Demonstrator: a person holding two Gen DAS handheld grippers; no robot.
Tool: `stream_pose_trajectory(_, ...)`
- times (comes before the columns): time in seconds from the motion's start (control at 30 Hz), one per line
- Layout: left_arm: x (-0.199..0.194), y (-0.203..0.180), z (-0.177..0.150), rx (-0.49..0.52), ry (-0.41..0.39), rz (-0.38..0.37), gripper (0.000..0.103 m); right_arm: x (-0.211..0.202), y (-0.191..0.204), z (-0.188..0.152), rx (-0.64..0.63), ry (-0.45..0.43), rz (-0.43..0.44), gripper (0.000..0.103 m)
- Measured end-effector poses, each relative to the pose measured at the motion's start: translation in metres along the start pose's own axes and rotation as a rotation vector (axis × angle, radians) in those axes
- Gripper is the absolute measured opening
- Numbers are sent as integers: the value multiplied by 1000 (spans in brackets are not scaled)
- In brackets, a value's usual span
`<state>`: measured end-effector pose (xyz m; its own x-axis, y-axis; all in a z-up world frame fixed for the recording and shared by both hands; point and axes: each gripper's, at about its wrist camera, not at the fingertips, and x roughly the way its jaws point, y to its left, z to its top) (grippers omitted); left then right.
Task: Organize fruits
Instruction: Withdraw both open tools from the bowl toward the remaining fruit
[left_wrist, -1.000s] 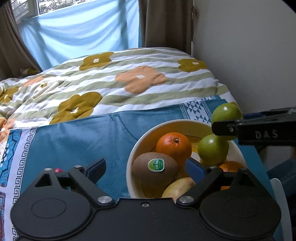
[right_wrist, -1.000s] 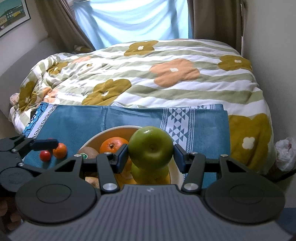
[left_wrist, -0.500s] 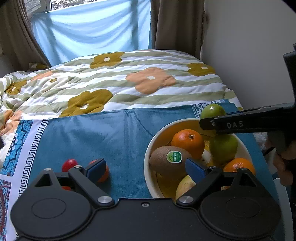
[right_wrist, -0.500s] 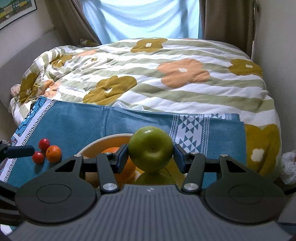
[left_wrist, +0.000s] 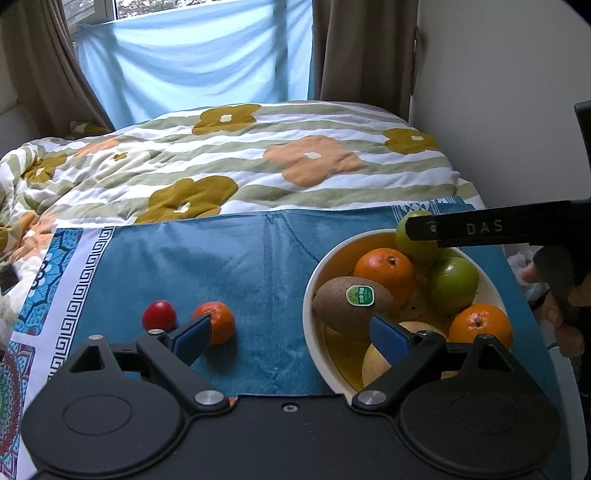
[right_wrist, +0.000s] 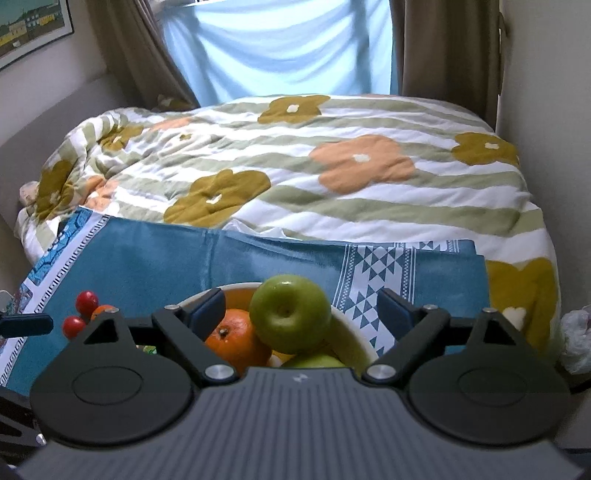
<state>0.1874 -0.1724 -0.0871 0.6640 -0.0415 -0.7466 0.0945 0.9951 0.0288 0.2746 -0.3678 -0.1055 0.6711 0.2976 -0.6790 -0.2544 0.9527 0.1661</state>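
Now, in the left wrist view, the left gripper (left_wrist: 290, 334) hangs spread and empty over the near left rim of the bowl (left_wrist: 314, 288). A kiwi (left_wrist: 351, 301), two oranges (left_wrist: 384, 271), a green apple (left_wrist: 452, 282) and a pale fruit lie inside the bowl; a second apple (left_wrist: 413, 245) sits at its far edge under the right gripper's finger. Left of the bowl, a small orange (left_wrist: 218, 321) and a red fruit (left_wrist: 159, 314) rest on the blue cloth (left_wrist: 221, 262). In the right wrist view, the right gripper (right_wrist: 301, 314) is opening, its pads clear of the apple (right_wrist: 290, 317) between them, which rests atop the fruit in the bowl (right_wrist: 354, 332).
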Motion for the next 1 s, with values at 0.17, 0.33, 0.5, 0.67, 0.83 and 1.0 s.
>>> stream_pose_trajectory(0.17,-11,2,-1,-10,-17,0,95,-13,2,-1,3,-3,-10,103)
stream_pose_trajectory(0.33,-30,6,-4,-17,-41,3,95,-34,6,-1,-2,-19,-15,103)
stream_pose_trajectory(0.5,-52,16,-10,-36,-55,19,95,-54,14,-2,1,-29,-14,103)
stream_pose_trajectory(0.67,-72,33,-16,-32,-66,40,95,-73,26,-4,8,-30,-6,103)
stream_pose_trajectory(0.83,-91,58,-20,-38,-86,58,95,-87,47,-11,-8,-19,-11,103)
stream_pose_trajectory(1.0,-103,85,-25,-45,-93,52,95,-103,74,-18,3,-15,-20,103)
